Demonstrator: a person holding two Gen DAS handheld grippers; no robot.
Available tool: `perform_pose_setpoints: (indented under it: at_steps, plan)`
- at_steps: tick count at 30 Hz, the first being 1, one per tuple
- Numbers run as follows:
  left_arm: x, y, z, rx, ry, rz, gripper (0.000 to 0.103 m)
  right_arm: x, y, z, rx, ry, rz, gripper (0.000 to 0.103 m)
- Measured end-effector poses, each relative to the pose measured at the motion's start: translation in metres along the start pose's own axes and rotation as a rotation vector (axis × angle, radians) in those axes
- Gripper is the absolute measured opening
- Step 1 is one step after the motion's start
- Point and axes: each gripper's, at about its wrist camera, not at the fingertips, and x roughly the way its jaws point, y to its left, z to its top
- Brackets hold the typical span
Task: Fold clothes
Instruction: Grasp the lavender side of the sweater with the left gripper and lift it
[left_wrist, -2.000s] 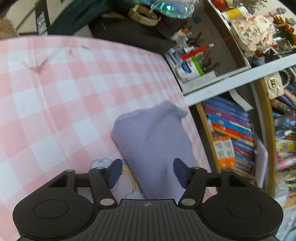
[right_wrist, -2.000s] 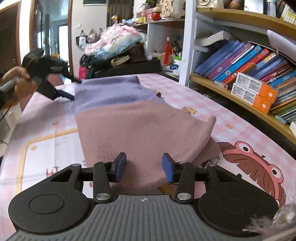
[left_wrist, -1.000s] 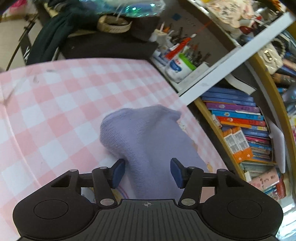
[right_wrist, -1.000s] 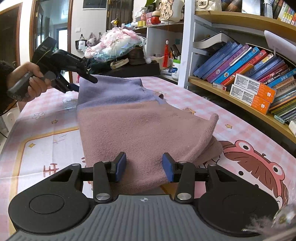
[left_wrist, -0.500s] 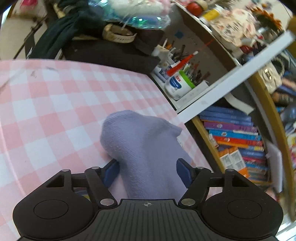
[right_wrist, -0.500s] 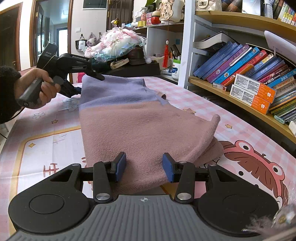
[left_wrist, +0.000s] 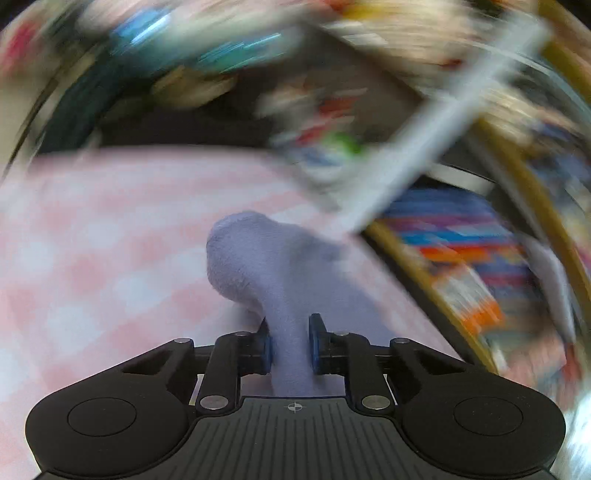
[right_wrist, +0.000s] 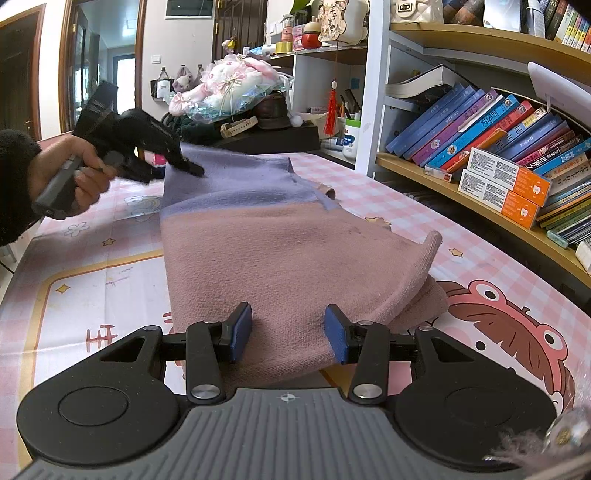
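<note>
Since half a second ago: lilac end of the sweater (left_wrist: 266, 266) bunched and nipped in the left gripper (left_wrist: 290, 345), jaws just closed down narrow onto a thick pinch of cloth; background smeared with motion. Lying along the checked tablecloth (right_wrist: 92, 258), long axis from lower centre of the right-wrist view up to the upper left, pink hem near, lilac end far. Right gripper (right_wrist: 288, 330) half-wide, pads straddling the pink hem, not pressing. Likely trouble: a lumpy, shallow pinch slipping out mid-fold, or the free hem dragging along and skewing the fold. Bookshelf (right_wrist: 480, 147) along the right edge.
</note>
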Motion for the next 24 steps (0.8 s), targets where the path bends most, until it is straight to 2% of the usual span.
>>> perform_pose_setpoints:
  at_steps: [1, 2, 3, 4, 7, 10, 15, 17, 19, 21, 24]
  plan:
    - [-0.007, -0.017, -0.002, 0.125, -0.022, -0.031, 0.017, 0.0, 0.0, 0.0, 0.0, 0.0, 0.0, 0.042]
    - [-0.01, -0.027, -0.004, 0.199, -0.032, -0.052, 0.02, 0.0, 0.0, 0.0, 0.0, 0.0, 0.0, 0.042]
    - [-0.01, -0.03, -0.004, 0.224, -0.025, -0.064, 0.025, 0.0, 0.0, 0.0, 0.0, 0.0, 0.0, 0.042]
    - [-0.006, -0.026, -0.001, 0.191, -0.001, -0.067, 0.026, 0.0, 0.0, 0.0, 0.0, 0.0, 0.0, 0.042]
    - [0.009, 0.004, 0.005, -0.011, 0.063, 0.011, 0.03, 0.0, 0.0, 0.0, 0.0, 0.0, -0.001, 0.042]
    - [0.02, 0.025, 0.003, -0.124, 0.103, 0.029, 0.032, 0.0, 0.0, 0.0, 0.0, 0.0, -0.001, 0.042]
    - [0.027, 0.043, 0.002, -0.302, 0.086, -0.014, 0.043, -0.001, -0.004, 0.0, 0.021, -0.007, 0.011, 0.042]
    - [0.03, 0.046, 0.001, -0.345, 0.078, -0.032, 0.045, -0.003, -0.014, 0.001, 0.077, -0.024, 0.012, 0.038]
    - [0.03, 0.046, 0.003, -0.348, 0.081, -0.038, 0.045, -0.004, -0.026, 0.001, 0.138, -0.04, 0.004, 0.028]
    - [0.031, 0.048, 0.005, -0.347, 0.087, -0.043, 0.045, -0.005, -0.034, 0.003, 0.167, -0.043, -0.013, 0.025]
    - [0.03, 0.053, 0.005, -0.379, 0.087, -0.052, 0.045, -0.003, -0.031, 0.002, 0.124, -0.02, -0.022, 0.026]
